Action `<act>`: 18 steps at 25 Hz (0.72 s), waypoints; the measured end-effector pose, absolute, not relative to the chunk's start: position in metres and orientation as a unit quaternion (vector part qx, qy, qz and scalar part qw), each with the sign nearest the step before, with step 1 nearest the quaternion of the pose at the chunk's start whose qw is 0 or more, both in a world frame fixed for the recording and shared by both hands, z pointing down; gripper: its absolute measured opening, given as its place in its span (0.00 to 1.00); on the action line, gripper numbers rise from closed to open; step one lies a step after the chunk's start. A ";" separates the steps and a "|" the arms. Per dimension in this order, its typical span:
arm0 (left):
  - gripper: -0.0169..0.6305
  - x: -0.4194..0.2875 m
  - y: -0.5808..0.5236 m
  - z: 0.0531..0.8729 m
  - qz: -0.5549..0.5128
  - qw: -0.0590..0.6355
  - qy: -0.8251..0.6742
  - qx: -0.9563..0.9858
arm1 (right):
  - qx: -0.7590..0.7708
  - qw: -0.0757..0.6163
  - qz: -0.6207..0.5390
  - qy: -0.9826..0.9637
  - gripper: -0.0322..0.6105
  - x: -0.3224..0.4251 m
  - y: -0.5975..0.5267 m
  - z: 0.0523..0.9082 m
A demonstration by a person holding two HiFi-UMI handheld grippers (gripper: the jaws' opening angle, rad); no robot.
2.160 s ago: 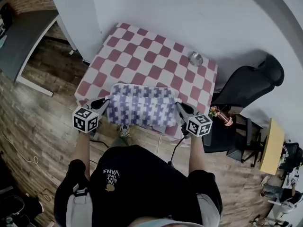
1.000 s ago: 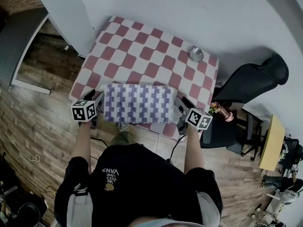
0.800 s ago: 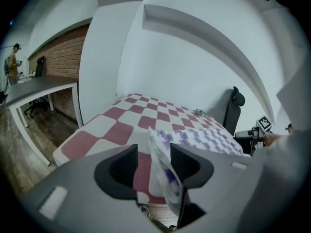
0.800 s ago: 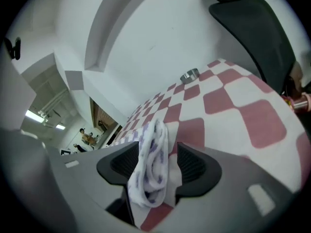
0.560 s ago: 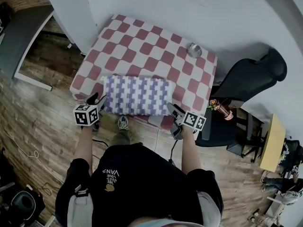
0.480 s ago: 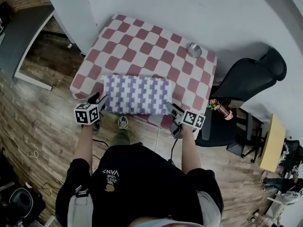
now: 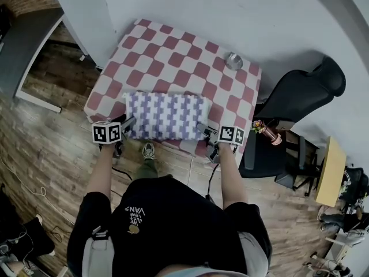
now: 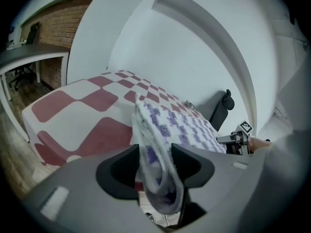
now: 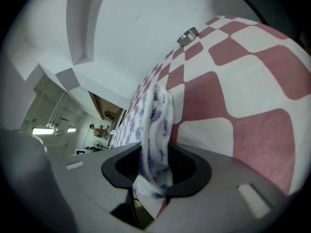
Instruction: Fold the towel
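Towel [image 7: 167,115] lay half-folded; left gripper [image 7: 128,122] clamped its nine-o'clock end, right gripper [image 7: 203,129] had just closed on its three-o'clock end. Next fold probably needed both ends lifted together.

Towel [image 7: 167,115] flatter; right hand-held gripper [image 7: 202,130] nearer its front corner, jaws lately closing on it

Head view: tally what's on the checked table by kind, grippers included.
Towel: 1
Small metal dish: 1
Grippers: 2, left gripper and right gripper, each with a towel end between its jaws; the right's have just been closing
Total: 4
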State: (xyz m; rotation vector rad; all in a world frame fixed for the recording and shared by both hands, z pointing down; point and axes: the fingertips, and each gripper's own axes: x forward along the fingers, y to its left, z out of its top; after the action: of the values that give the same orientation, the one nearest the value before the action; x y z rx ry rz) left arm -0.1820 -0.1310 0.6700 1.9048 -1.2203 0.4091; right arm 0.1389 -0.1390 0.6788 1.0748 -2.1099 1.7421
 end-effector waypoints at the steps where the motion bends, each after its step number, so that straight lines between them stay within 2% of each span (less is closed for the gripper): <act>1: 0.33 -0.183 -0.132 0.670 0.161 0.410 -0.486 0.755 | 0.364 0.100 0.590 -0.714 0.28 0.139 -0.139 0.679; 3: 0.33 -0.181 -0.133 0.671 0.161 0.412 -0.486 0.753 | 0.371 0.087 0.584 -0.717 0.20 0.142 -0.140 0.675; 6: 0.33 -0.168 -0.139 0.667 0.163 0.410 -0.478 0.759 | 0.391 0.056 0.570 -0.721 0.15 0.155 -0.145 0.663; 10: 0.33 -0.133 -0.153 0.668 0.180 0.398 -0.451 0.778 | 0.426 0.044 0.545 -0.721 0.14 0.190 -0.142 0.650; 18: 0.32 -0.013 -0.179 0.663 0.213 0.363 -0.342 0.840 | 0.522 0.028 0.518 -0.677 0.14 0.297 -0.098 0.639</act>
State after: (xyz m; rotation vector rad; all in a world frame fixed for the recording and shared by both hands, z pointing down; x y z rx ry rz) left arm -0.0133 -0.1790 0.6634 2.1633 -0.8810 0.5474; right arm 0.2971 -0.0984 0.6386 1.6116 -2.0908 1.5992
